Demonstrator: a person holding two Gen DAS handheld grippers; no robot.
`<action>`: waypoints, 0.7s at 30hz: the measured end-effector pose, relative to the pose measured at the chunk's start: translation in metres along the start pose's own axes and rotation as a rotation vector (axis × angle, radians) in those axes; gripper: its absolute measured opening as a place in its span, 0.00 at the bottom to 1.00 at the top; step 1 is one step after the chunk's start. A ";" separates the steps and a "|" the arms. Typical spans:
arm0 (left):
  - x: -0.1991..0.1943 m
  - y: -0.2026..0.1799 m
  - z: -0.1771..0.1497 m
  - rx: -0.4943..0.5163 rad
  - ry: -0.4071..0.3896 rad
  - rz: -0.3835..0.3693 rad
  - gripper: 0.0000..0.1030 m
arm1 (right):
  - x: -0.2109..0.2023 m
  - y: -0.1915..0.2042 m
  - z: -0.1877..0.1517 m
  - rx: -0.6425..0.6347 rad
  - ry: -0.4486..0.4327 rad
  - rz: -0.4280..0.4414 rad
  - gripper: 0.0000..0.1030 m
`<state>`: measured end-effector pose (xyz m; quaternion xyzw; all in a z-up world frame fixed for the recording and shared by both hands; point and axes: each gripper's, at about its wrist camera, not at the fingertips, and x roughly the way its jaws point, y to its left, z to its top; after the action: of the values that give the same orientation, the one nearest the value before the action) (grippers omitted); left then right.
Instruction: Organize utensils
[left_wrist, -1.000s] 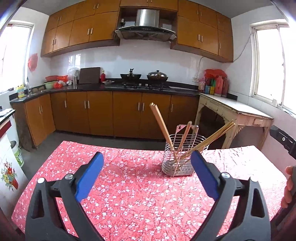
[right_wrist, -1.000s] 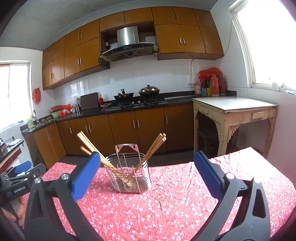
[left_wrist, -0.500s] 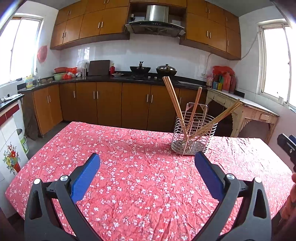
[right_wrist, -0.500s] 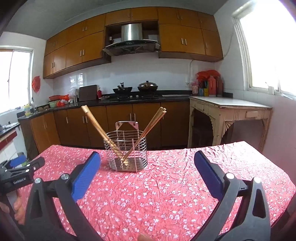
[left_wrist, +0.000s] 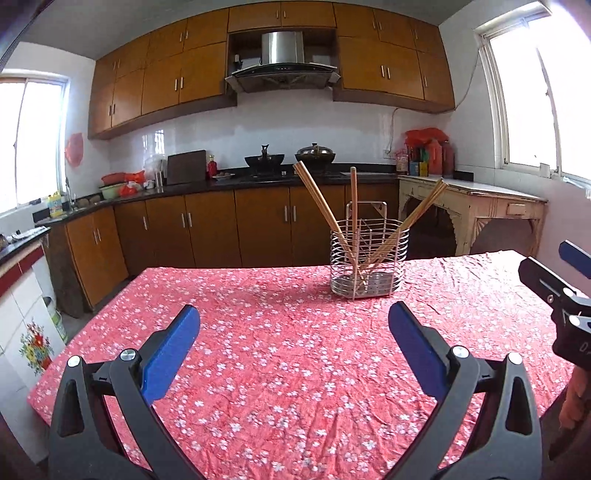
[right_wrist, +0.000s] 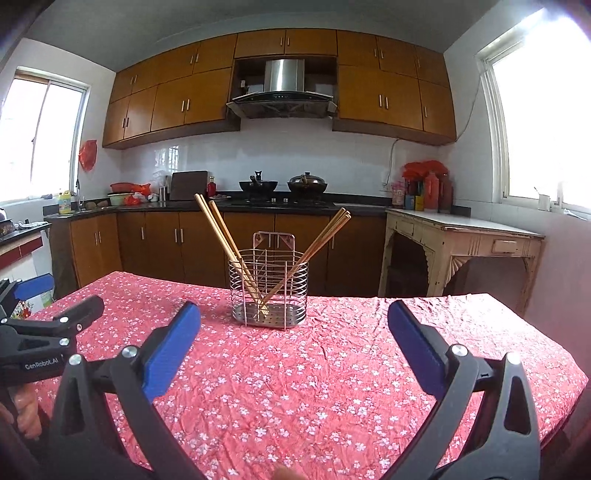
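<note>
Wire caddy (right_wrist: 269, 291) with chopsticks (right_wrist: 229, 240) stands upright near table's (right_wrist: 332, 387) far edge. Left gripper (left_wrist: 294, 341) wide, empty; right gripper (right_wrist: 293, 341) wide, empty, both above tablecloth.

Both cameras sit low over the near part of the worktop (left_wrist: 280, 362), looking level across it toward the wire basket (left_wrist: 369, 258) and the kitchen cabinets behind it. The left view stands left of the basket (right_wrist: 269, 291), so the basket falls right of centre; the right view faces it almost head-on and slightly nearer. Both share the basket, cloth and stove wall, and each catches the other tongs at its edge.
</note>
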<state>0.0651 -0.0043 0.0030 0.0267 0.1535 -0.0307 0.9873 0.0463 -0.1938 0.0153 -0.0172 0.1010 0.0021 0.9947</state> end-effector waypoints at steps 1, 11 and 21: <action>0.000 0.000 -0.001 -0.008 0.000 -0.003 0.98 | 0.000 -0.001 -0.001 0.007 0.003 0.000 0.96; -0.004 0.004 0.001 -0.048 -0.048 0.011 0.98 | -0.003 -0.005 -0.009 0.025 -0.007 0.025 0.96; -0.002 -0.001 -0.001 -0.042 -0.048 -0.004 0.98 | -0.004 -0.009 -0.008 0.030 -0.013 0.037 0.96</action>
<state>0.0624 -0.0056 0.0029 0.0047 0.1306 -0.0301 0.9910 0.0411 -0.2026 0.0090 -0.0003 0.0948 0.0192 0.9953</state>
